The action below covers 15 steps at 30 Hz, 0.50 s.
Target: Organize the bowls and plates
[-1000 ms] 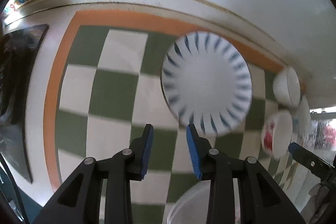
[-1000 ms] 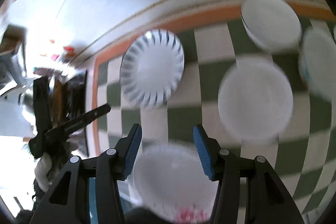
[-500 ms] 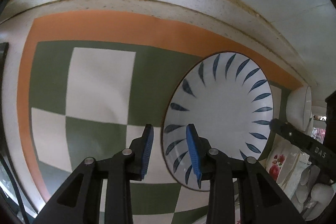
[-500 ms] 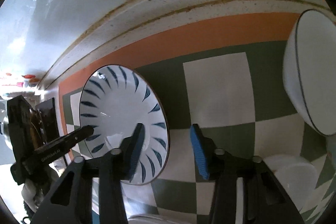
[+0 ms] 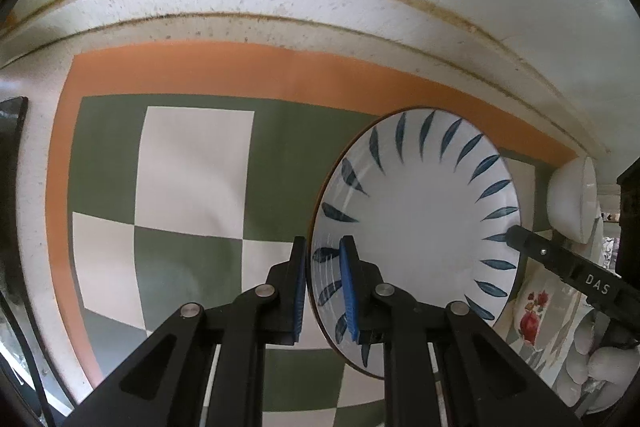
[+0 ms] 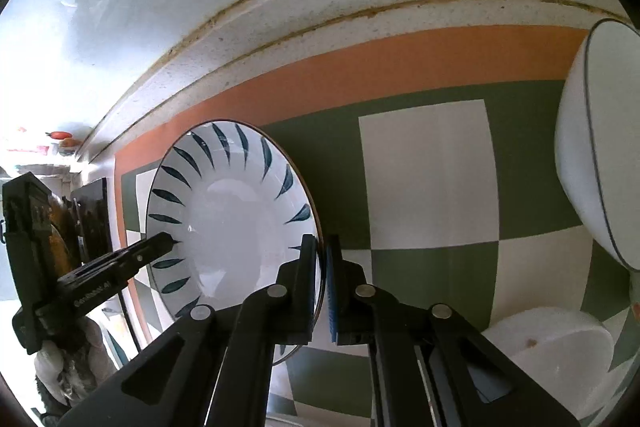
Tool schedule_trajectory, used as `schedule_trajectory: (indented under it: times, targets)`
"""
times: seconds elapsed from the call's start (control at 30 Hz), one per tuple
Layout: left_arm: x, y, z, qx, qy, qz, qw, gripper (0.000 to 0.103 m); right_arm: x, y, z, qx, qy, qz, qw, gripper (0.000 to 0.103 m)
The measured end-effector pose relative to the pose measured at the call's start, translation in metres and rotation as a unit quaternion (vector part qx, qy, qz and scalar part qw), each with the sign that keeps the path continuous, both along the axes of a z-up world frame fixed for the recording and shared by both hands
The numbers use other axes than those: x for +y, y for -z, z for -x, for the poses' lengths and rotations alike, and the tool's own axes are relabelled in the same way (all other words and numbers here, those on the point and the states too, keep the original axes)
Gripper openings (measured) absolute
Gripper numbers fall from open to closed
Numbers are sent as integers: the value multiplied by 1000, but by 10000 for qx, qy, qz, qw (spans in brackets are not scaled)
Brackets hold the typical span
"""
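So we've got both grippers on the same plate (image 5: 416,227) right now, one on each side. Our left gripper (image 5: 323,291) has just been closing and its blue pads are now clamped over the plate's left rim, one pad outside, one on the inside slope. The plate spreads out to the right and ahead of that gripper, sitting flat on the checkered mat (image 5: 192,167) that covers the counter (image 5: 280,7).

Our right gripper (image 6: 322,287) has also just been closing and pinches the opposite rim, so from there the plate (image 6: 228,219) lies to the left. Neither hand is nearer; it's a two-sided hold, and we figure any lift has to go up evenly or it'll tip.

The plate looks like glazed ceramic, glossy white, shallow, round, with dark blue leaf strokes around the slope and a thin brown edge. Slick stuff, so we'd guess the thin rim grips could slide. Right of the right gripper there's a plain white bowl (image 6: 596,167) with a thin dark rim line, and another white bowl (image 6: 552,343) nearer.
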<state>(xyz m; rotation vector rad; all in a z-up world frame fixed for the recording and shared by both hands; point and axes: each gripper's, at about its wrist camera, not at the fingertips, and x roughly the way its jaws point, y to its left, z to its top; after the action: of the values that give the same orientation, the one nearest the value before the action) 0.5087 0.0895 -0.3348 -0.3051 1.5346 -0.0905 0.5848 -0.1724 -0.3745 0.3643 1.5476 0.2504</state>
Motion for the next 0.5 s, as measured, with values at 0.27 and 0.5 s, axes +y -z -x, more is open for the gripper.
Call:
schedule_trajectory:
  times: [0.27,0.5]
  targets:
    - [3,-35,20,-276,48,36,9996,14,-18,-32,16,-252,-25,-40,9997,6]
    - [9,-70,59,-451,-9,115,9989,14,-32,-79,51,-560,-120,-132,9983,6]
